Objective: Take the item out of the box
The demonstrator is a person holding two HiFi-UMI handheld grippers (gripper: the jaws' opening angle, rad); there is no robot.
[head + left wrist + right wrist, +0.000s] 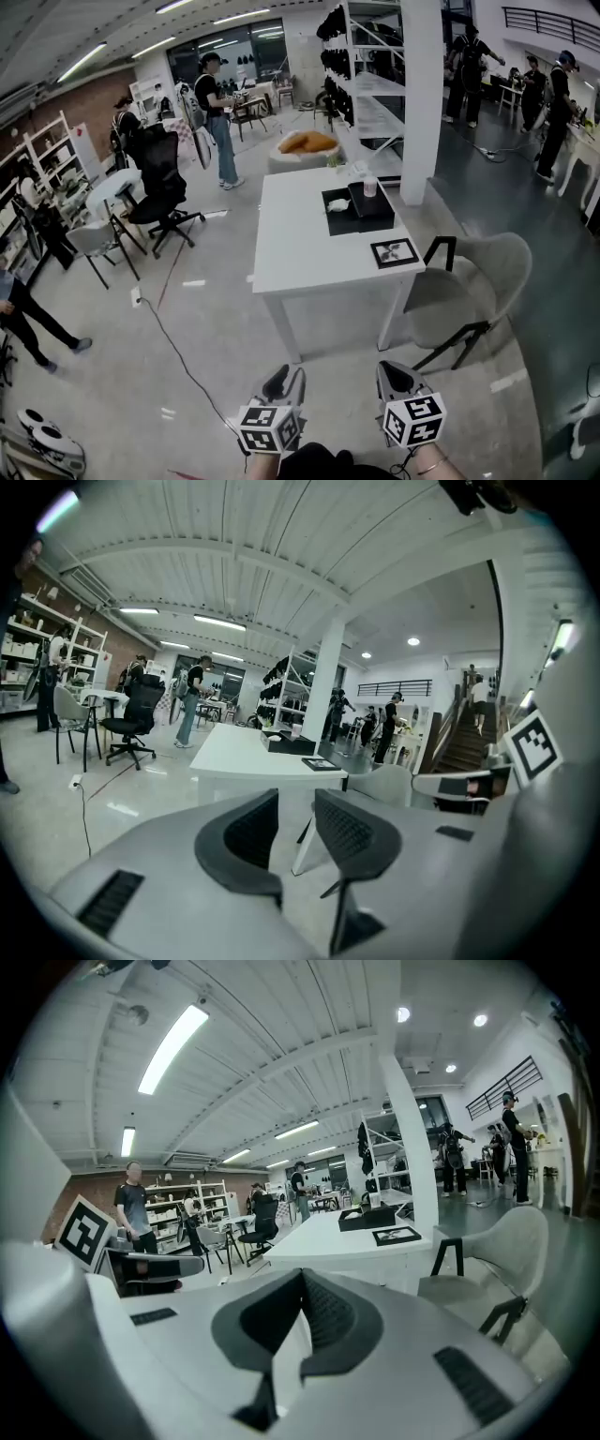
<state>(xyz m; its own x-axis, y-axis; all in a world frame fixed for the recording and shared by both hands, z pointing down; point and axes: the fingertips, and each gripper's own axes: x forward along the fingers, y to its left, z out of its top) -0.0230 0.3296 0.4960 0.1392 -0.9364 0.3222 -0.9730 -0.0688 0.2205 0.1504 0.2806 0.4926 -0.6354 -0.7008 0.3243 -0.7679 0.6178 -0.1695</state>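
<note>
Head view: the task is not started yet, this is the approach step. The left gripper [283, 377] and right gripper [397, 371] are held low at the bottom edge, over the floor, well apart from the white table [291, 234]. The black box [369, 203] sits on the far right part of the table, with a small white thing [337, 204] on a flat black part just left of it. Too far to tell if that is the item. A marker card [394, 252] lies nearer, and a grey chair [473, 277] stands right of the table.

Left gripper view: the left gripper [295, 810] has its jaws a little apart with nothing between them, only floor and table leg behind. The box [289, 743] shows small on the table [234, 752] ahead.

Right gripper view: the right gripper [302, 1279] has its jaws closed together at the tips, empty. The box [380, 1216] is far ahead on the table [328, 1237].

Next move, as I judge it: walk up to the table, bring a gripper over the box, open its jaws wide, and look inside before reaching. The chair is close to that side and could get bumped.
</note>
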